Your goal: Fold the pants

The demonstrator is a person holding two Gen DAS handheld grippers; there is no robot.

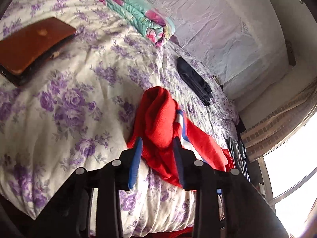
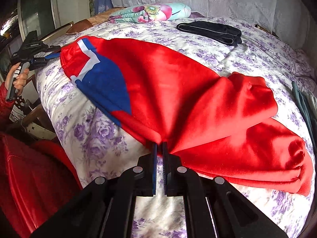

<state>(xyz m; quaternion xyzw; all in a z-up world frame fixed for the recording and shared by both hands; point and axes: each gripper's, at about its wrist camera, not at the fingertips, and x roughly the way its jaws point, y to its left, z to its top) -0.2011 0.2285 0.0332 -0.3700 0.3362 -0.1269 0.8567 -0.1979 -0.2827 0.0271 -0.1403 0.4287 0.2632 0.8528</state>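
Red pants with a blue and white panel lie spread across the floral bedspread. My right gripper is shut on the near edge of the pants at the middle, bunching the cloth. My left gripper is open, its blue fingers on either side of the bunched end of the pants without pinching it. In the right wrist view the left gripper sits at the far left end of the pants.
Folded dark pants lie at the far side of the bed. A folded floral quilt is near the headboard. A brown flat board lies on the bedspread. More clothes hang at the bed's right edge.
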